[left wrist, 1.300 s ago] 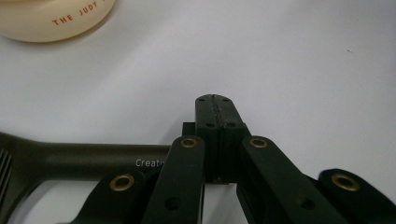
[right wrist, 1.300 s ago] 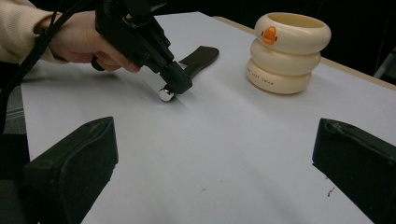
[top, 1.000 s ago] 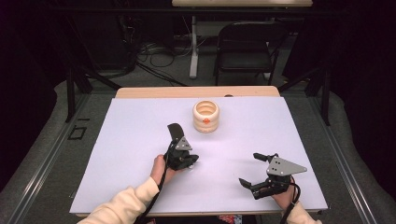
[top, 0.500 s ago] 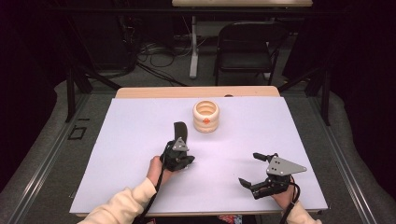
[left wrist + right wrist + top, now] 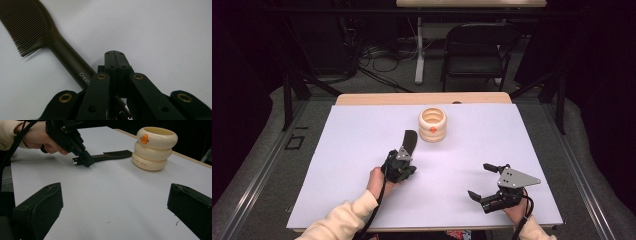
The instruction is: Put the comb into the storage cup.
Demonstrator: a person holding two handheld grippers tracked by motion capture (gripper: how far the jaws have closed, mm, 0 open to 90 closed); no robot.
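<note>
Since a second ago the dark brown plastic comb [image 5: 409, 140] has swung its head slightly toward the cream ringed holder [image 5: 432, 125]; high view, its handle points back at the left gripper [image 5: 404, 170], the nearer one; left gripper view, the jaws are closed together and empty, with the handle just beside them; right gripper view, the jaws are wide apart and empty.

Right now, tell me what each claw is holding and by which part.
The left claw is shut beside the comb's handle, gripping nothing. The right claw is open and empty.
</note>
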